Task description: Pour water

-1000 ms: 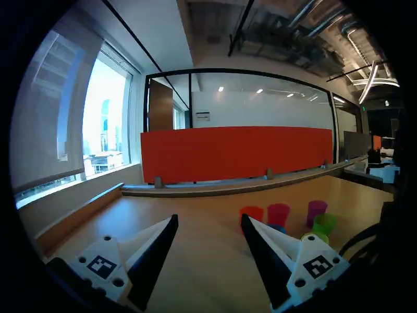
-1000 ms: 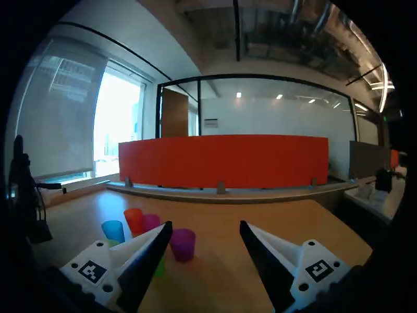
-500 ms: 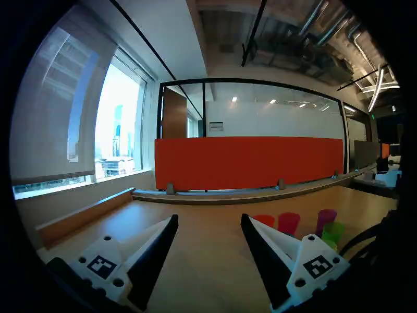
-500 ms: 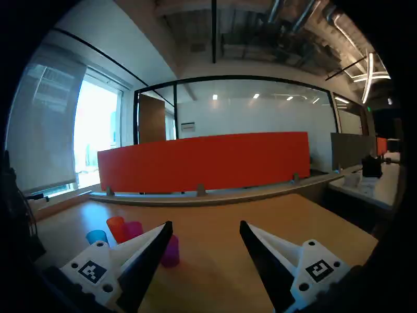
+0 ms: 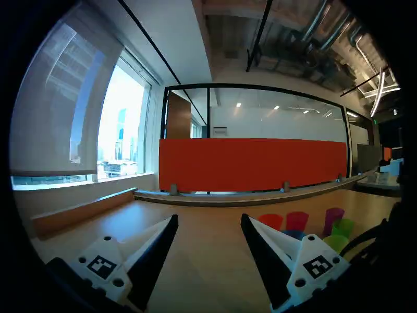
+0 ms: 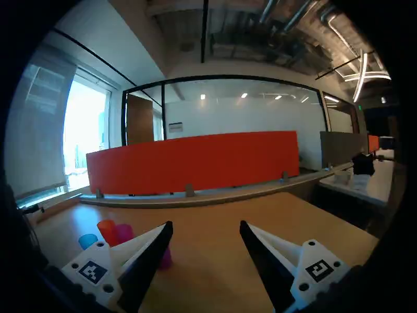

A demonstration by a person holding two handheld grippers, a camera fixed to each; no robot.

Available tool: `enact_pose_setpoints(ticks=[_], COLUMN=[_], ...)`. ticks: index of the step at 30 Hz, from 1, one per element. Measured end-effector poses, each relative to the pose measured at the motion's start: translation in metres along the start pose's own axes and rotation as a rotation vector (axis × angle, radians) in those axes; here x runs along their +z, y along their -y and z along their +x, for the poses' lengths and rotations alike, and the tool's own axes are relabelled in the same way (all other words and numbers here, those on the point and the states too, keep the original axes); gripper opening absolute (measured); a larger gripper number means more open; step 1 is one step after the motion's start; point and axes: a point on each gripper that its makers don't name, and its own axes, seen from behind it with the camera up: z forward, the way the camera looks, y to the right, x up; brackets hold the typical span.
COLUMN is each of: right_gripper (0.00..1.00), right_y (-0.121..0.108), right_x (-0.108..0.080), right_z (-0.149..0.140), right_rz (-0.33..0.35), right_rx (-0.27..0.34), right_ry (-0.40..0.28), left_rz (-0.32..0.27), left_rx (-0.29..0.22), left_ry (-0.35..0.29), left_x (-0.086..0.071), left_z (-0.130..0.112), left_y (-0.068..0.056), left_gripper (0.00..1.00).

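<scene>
On the wooden table (image 5: 208,271), well ahead of the left gripper (image 5: 208,216), a cluster of coloured plastic cups is seen standing upright to the right of its right finger: an orange cup (image 5: 271,220), a pink cup (image 5: 297,220), a purple cup (image 5: 333,215) and a green cup (image 5: 344,227), with a blue cup (image 5: 295,235) and a lime cup (image 5: 336,242) partly hidden behind that finger. The left gripper is held above the table with its jaws spread wide, and nothing is gripped between them. From the right gripper view, the same cluster is seen at the lower left, beside and partly behind the left finger: the blue cup (image 6: 87,241), the orange cup (image 6: 107,230) and the pink cup (image 6: 124,232) are grouped closely, while the purple cup (image 6: 166,257) is mostly covered by the fingertip. The right gripper (image 6: 205,224) is likewise held wide apart and empty, over bare tabletop. Whether any cup holds water cannot be told. An orange partition (image 5: 253,164) is set along the far edge of the table, and a bright window (image 5: 122,135) is seen to the left.
</scene>
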Motion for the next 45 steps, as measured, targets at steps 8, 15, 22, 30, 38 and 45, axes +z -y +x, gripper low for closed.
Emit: enact_pose_setpoints(ticks=[8,15,22,30,38,45], right_gripper=[1.00,0.99,1.00,0.99,0.99,0.99], right_y=[0.000,0.003,0.003,0.002,-0.002,-0.002], right_x=[-0.002,-0.004,-0.002,-0.003,-0.006,-0.006], right_z=[-0.002,-0.002,-0.002,-0.001,0.001,0.002], right_rz=[-0.017,-0.016,-0.016,-0.019,-0.024,-0.023], right_rx=[-0.016,-0.015,-0.016,-0.008,-0.006,-0.005], right_ry=[0.005,0.006,0.008,0.010,0.003,0.002], left_rz=[-0.014,-0.019,-0.017,-0.018,-0.022,-0.020], left_rx=[-0.016,-0.005,-0.003,-0.001,0.012,0.013], left_ry=[0.006,0.021,0.029,0.031,0.050,0.063], left_x=[0.006,0.010,0.012,0.014,0.015,0.016], left_z=[-0.015,-0.026,-0.031,-0.037,-0.043,-0.047], left_y=[0.003,0.003,0.004,0.003,0.001,0.001], left_gripper=[0.89,0.89,0.89,0.89,0.89,0.89])
